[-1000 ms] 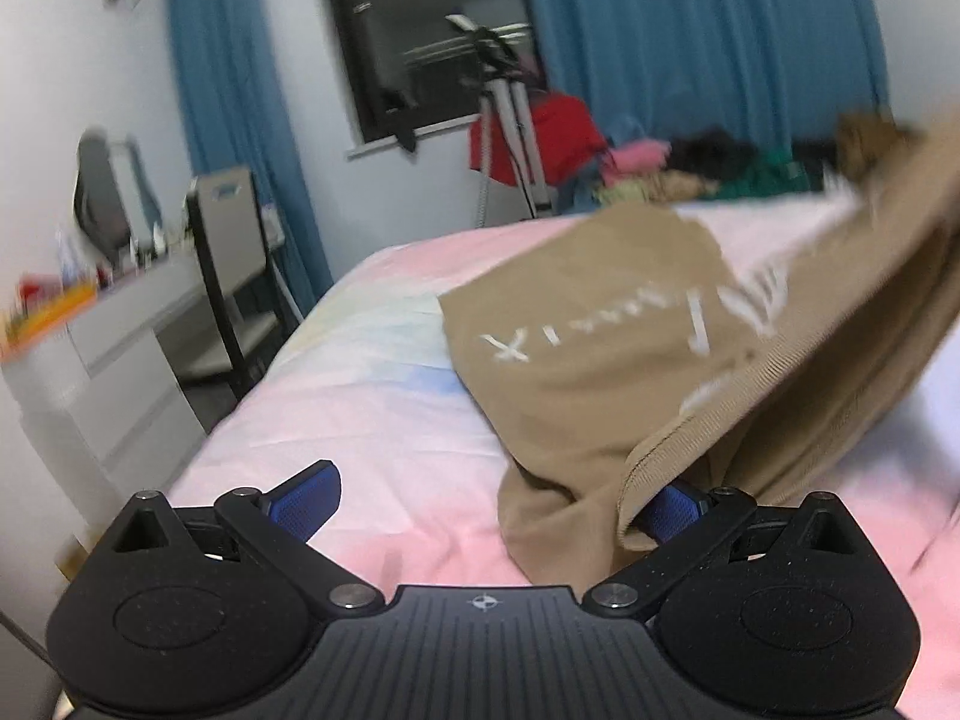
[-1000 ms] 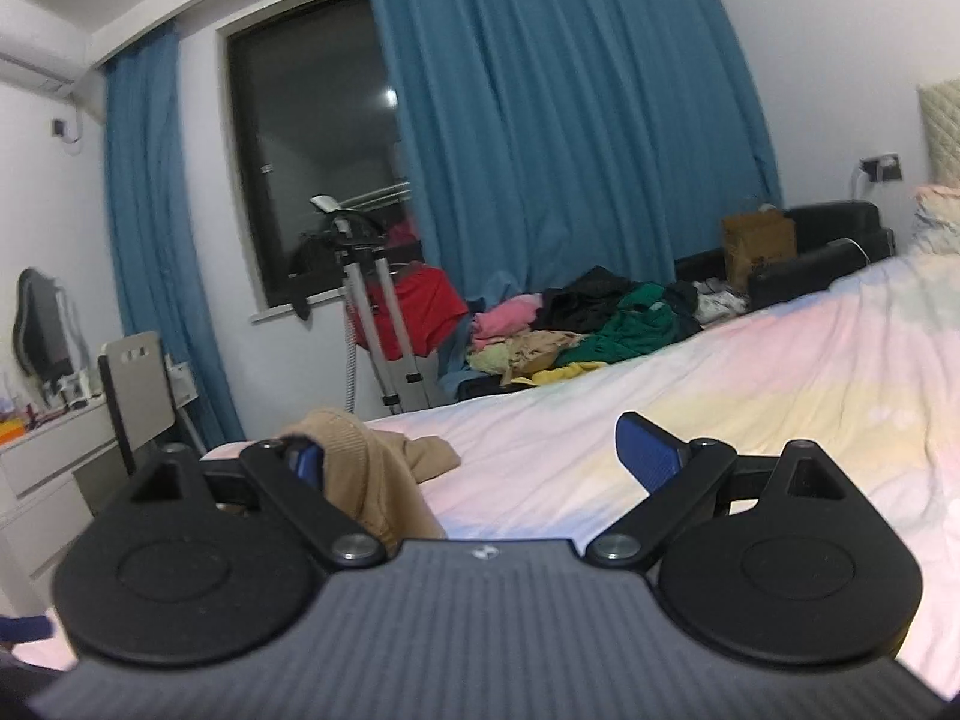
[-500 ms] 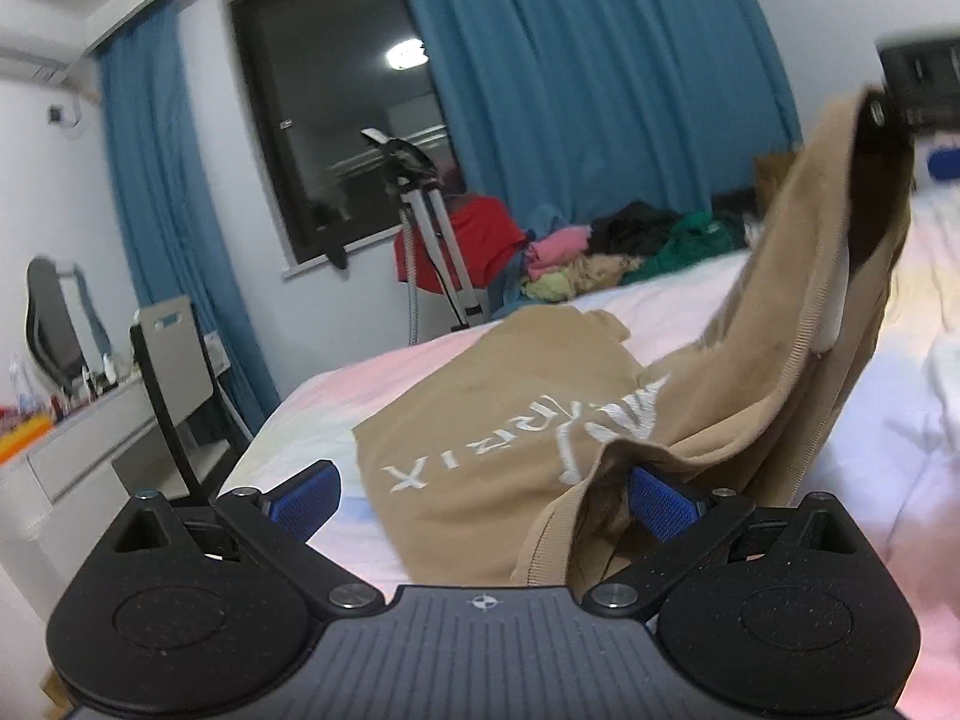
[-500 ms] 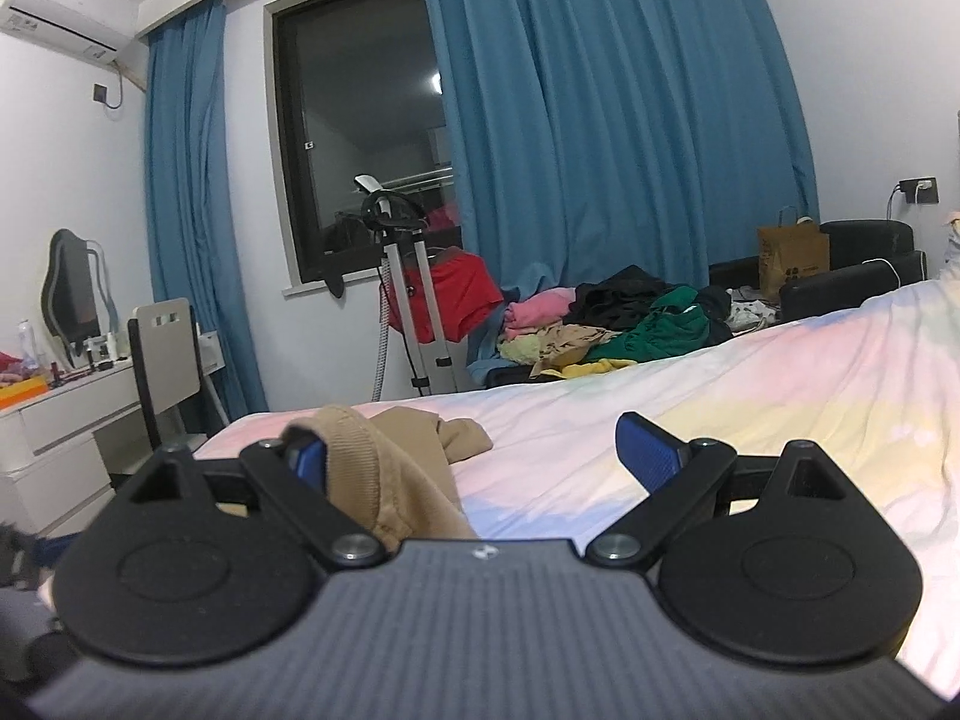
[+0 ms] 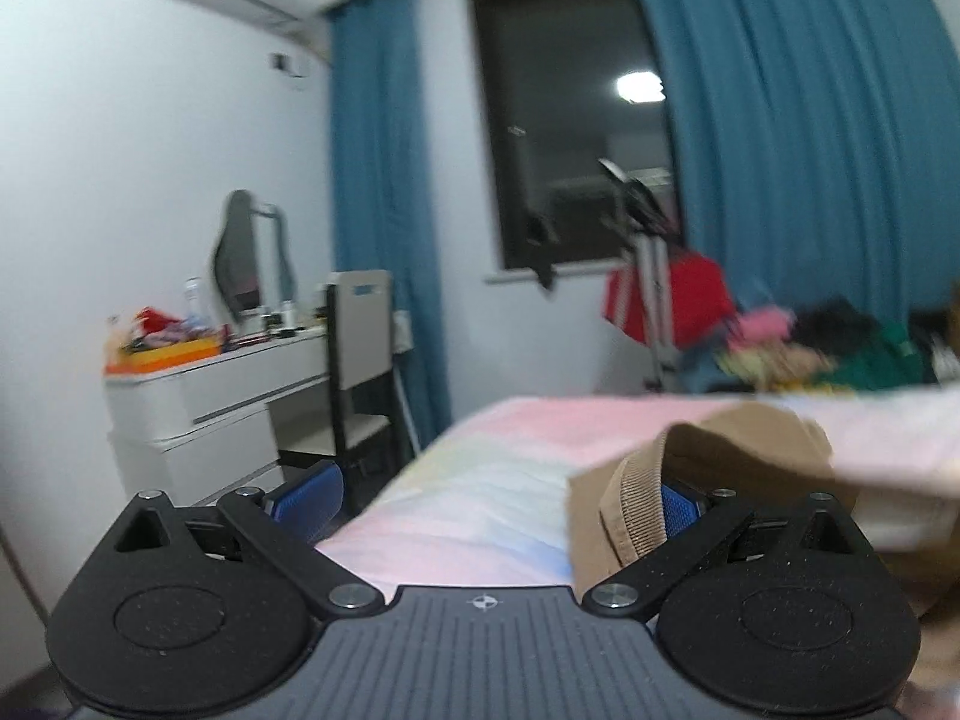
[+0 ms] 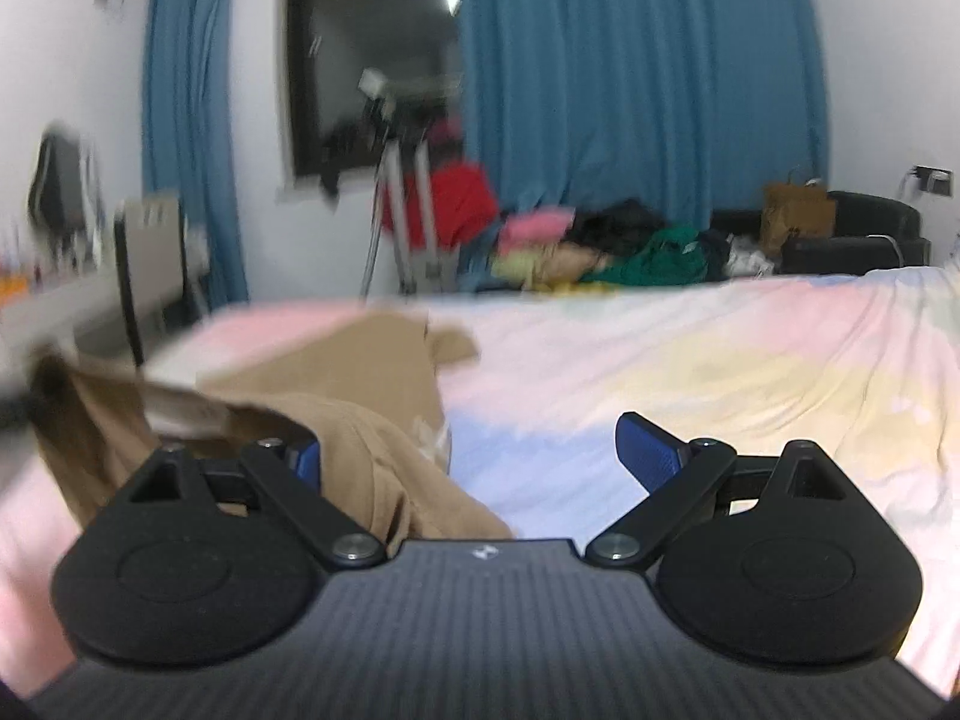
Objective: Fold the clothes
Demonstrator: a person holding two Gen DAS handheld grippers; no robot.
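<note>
1. Left gripper: jaws spread wide, nothing clamped between them; ribbed hem of the tan garment drapes over its right blue pad.
2. Right gripper: jaws wide apart too; tan garment bunches against its left pad, right pad bare.
3. Garment lies on the pastel bedsheet, ahead-right of the left gripper, ahead-left of the right one.
4. Far ahead: blue curtains, clothes pile, tripod. Both views blurred.
</note>
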